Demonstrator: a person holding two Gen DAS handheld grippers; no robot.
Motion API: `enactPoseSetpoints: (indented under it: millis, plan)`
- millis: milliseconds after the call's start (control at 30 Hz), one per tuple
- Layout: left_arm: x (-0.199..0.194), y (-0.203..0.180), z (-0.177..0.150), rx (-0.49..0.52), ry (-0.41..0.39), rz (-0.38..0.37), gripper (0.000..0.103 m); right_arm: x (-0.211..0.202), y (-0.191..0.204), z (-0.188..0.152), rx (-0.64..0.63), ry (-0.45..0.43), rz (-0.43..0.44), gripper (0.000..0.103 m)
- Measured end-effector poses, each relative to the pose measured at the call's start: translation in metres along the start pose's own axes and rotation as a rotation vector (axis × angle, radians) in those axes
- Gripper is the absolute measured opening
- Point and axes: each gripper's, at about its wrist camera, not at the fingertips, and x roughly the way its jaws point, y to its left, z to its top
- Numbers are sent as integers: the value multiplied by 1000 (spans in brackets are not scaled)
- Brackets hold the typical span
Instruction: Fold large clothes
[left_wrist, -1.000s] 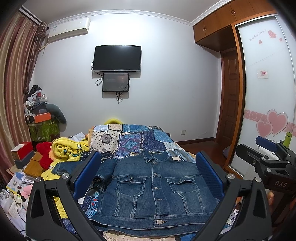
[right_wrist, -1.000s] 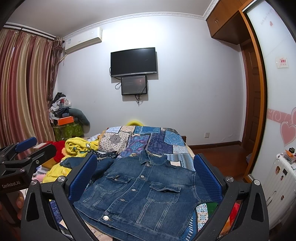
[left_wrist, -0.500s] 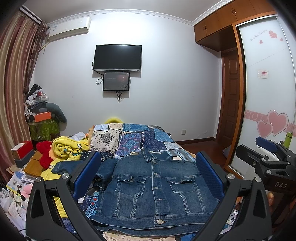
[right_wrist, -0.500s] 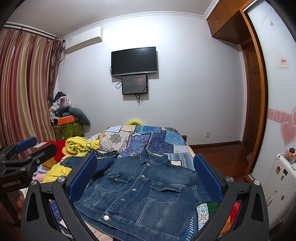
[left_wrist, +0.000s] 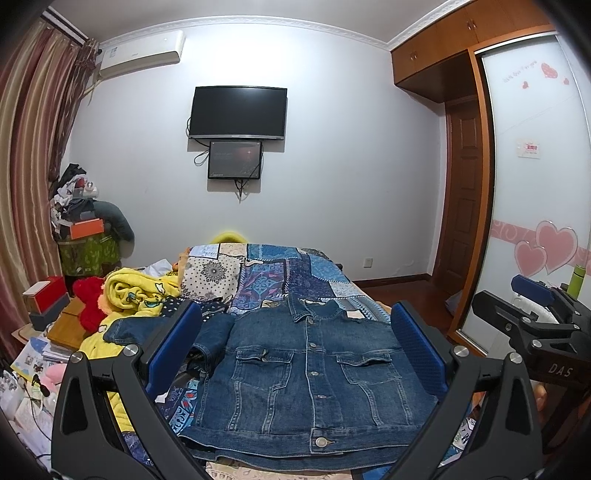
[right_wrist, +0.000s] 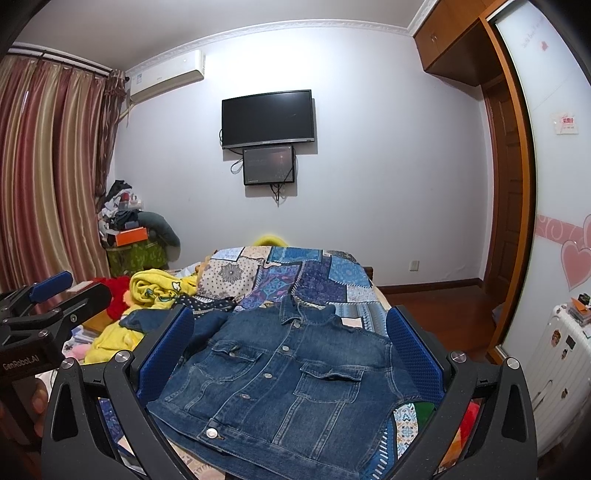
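Left wrist view
Left gripper (left_wrist: 295, 347): jaws spread wide, gripping nothing, held above the jacket.
Jacket (left_wrist: 310, 376): blue denim, front up and buttoned, lying flat on the bed between the blue pads as seen from here; collar toward the far wall, hem nearest the camera.
Sleeve (left_wrist: 166, 328): stretched out to the left, over the yellow blanket (left_wrist: 140, 291).
Right gripper (left_wrist: 535, 317): at the right edge, off the bed; cannot tell how its jaws stand from here.
Bed (left_wrist: 266, 273): patchwork cover in blues.

Right wrist view
Right gripper (right_wrist: 290, 349): jaws wide apart, empty, above the jacket.
Jacket (right_wrist: 288, 380): lies at a slant, hem corner toward lower left, its right edge near the bed's side.
Left gripper (right_wrist: 48, 295): at the left edge, over the clutter beside the bed.
TV (right_wrist: 267, 118): on the far wall, a smaller screen (right_wrist: 269, 165) just below it.
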Motion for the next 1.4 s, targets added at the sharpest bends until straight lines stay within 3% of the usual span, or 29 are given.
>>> enactPoseSetpoints:
  millis: [300,600,867,1100,1267,1400]
  plan:
    - [18,16,-2,-18,18,22,103,19,0,1,2,38,15,103]
    - [66,55,-9,-69,70,83,103,66,11,-6,-22,122,50,103]
    - [140,123,-37,-157,211,166,103,129,15,-25,-25,263,66,103]
    - [205,205,-75,-225,334,257,103,196,6,-52,-25,434,-17,103]
    - [251,263,-109,-305,456,267,103,223,0,-65,-19,536,-47,103]
    - [282,299,-137,-424,538,224,103,237,-9,-74,13,582,-51,103]
